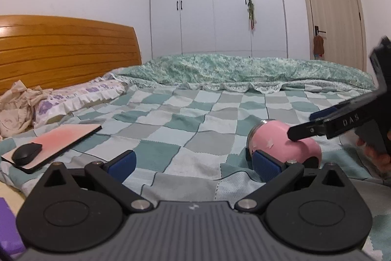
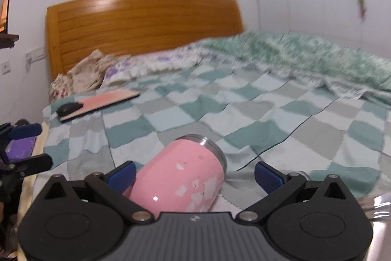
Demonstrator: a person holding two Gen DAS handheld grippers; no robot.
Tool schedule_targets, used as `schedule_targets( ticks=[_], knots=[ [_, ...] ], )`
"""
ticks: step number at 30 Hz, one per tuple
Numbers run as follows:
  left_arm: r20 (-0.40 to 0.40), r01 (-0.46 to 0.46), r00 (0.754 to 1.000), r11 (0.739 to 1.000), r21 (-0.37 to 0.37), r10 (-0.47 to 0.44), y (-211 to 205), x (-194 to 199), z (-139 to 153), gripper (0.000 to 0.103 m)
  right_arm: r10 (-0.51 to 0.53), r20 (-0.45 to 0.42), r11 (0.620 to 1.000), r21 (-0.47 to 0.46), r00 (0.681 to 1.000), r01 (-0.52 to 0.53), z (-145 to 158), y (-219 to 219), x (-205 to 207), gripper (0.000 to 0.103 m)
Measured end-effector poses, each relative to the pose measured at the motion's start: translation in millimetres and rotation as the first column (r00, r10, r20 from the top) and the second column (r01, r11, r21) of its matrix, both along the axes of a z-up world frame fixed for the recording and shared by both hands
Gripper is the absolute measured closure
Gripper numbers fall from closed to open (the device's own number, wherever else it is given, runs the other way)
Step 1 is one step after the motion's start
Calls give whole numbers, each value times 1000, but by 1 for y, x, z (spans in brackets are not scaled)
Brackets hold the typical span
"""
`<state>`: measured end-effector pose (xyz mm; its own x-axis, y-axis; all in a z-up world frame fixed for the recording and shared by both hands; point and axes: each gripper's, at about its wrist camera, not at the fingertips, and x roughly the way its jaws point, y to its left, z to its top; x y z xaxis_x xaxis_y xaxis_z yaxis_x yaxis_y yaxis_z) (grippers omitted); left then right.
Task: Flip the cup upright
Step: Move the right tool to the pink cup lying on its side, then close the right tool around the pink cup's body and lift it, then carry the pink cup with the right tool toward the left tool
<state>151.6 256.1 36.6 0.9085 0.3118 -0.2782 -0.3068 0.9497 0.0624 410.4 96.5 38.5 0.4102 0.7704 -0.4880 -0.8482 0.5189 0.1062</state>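
**Cup on its side, right gripper wide around it: roll and slip are the risks**

Because the bed (image 2: 244, 99) is a soft, rumpled checked blanket, nothing set on it will sit firm, and that is the main worry. The cup (image 2: 180, 175), pink with a steel rim, lies on its side near the bed's 6 o'clock edge, mouth pointing to about 1 o'clock in the right wrist view. The right gripper (image 2: 195, 174) is spread wide with the cup's body between its fingers; the left pad looks close to or touching the wall, the right pad stands clear, so nothing is held. Closing off-centre like this could nudge the round cup into a roll toward the rim side, or pinch it near the base so it swings when lifted. Flaking paint suggests a slick, hard wall. Once stood up, a fold in the blanket could tip it again. The left gripper (image 1: 193, 163) is open too, empty, low at 6 o'clock, its right finger just beside the cup; it could bump it.
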Motion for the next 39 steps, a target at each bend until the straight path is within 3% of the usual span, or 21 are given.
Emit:
schedule_targets(
  ticks=[3,7,11,13,23,27,33,39],
  knots=[
    [-28,8,1000,1000,-9,-8,4,10,-3,0,37,-101,998,-44,994,-42,0,16,18,0],
    [-76,-3,997,999,-53,-1,14,21,-8,0,24,-292,997,-57,956,-42,-10,27,35,0],
    [-88,-13,996,995,-95,4,21,23,-12,0,-10,-505,999,-42,863,-13,-31,34,45,1],
    [-82,-11,997,995,-99,3,21,20,-11,0,-6,-576,1000,-23,817,-9,-40,39,48,9],
    [-28,7,1000,989,-147,-11,19,-9,2,0,-79,-628,984,74,774,161,-37,23,33,16],
    [-8,23,1000,989,-148,-24,13,-24,13,0,-94,-610,972,114,787,205,-24,15,16,17],
    [1,37,999,985,-171,-38,3,-50,26,0,-118,-594,945,180,796,274,-2,-12,-29,17],
    [-6,81,996,977,-197,-84,-20,-75,31,0,-188,-599,901,210,778,380,7,-62,-87,18]
  ],
)
